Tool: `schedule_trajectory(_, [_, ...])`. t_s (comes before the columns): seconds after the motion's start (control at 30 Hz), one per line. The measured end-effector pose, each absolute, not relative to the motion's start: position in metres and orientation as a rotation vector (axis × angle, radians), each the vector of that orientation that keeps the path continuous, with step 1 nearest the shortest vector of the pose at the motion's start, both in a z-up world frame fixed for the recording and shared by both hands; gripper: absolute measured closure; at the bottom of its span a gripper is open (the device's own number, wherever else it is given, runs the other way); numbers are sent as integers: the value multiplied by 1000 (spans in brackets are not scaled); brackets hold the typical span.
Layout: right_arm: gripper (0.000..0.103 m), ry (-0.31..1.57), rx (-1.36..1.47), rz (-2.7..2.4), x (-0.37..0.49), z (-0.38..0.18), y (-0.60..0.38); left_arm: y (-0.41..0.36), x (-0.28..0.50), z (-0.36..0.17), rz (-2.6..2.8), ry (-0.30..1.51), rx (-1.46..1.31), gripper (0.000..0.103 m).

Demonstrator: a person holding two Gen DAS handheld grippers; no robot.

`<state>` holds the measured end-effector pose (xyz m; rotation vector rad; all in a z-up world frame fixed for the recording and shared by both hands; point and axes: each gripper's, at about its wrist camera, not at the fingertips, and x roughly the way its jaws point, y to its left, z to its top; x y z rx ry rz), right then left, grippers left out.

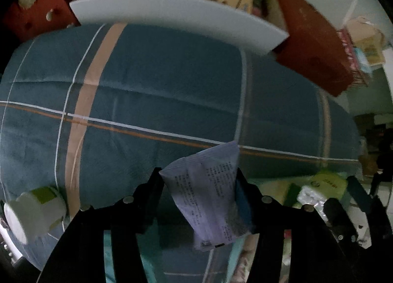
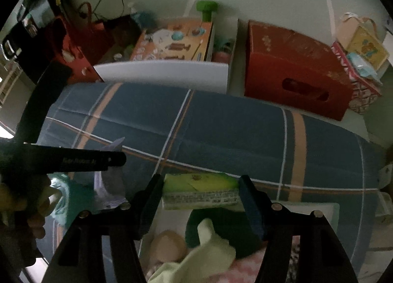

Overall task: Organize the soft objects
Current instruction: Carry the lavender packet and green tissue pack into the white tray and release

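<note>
A pale lavender tissue packet (image 1: 206,197) with printed text hangs tilted between the fingers of my left gripper (image 1: 198,175), which is shut on it. In the right wrist view a green and white tissue packet (image 2: 200,192) lies crosswise between the pads of my right gripper (image 2: 200,181), which is shut on it. Both packets hang above a large blue plaid cushion (image 2: 221,130). The same cushion (image 1: 172,99) fills most of the left wrist view. The right wrist view also shows a person's hand (image 2: 36,209) around the left tool at the far left.
A white board (image 2: 167,74) leans behind the cushion, with a red box (image 2: 294,74), an orange printed box (image 2: 172,42) and bags along the wall. A white and green roll (image 1: 34,209) lies at the cushion's left. Pale green cloth (image 2: 208,246) and pink fabric lie below the right gripper.
</note>
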<state>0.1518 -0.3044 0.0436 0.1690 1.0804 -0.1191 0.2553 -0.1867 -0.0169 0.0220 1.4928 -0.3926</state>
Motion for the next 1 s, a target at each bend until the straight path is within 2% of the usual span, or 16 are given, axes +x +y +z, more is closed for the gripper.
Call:
schedule_trajectory(0.27, [37,1059,174,-144,94,74,-300,-180,214,31,-497,1404,10,46])
schedule_trajectory(0.5, [37,1079,185,-175,49,69,-301,-193,173,58,-589,1347,53,46])
schedule_trajectory(1.0, [37,1188,268,-254,-14,-10,-317,-227,108,12,-669,1396,105,45])
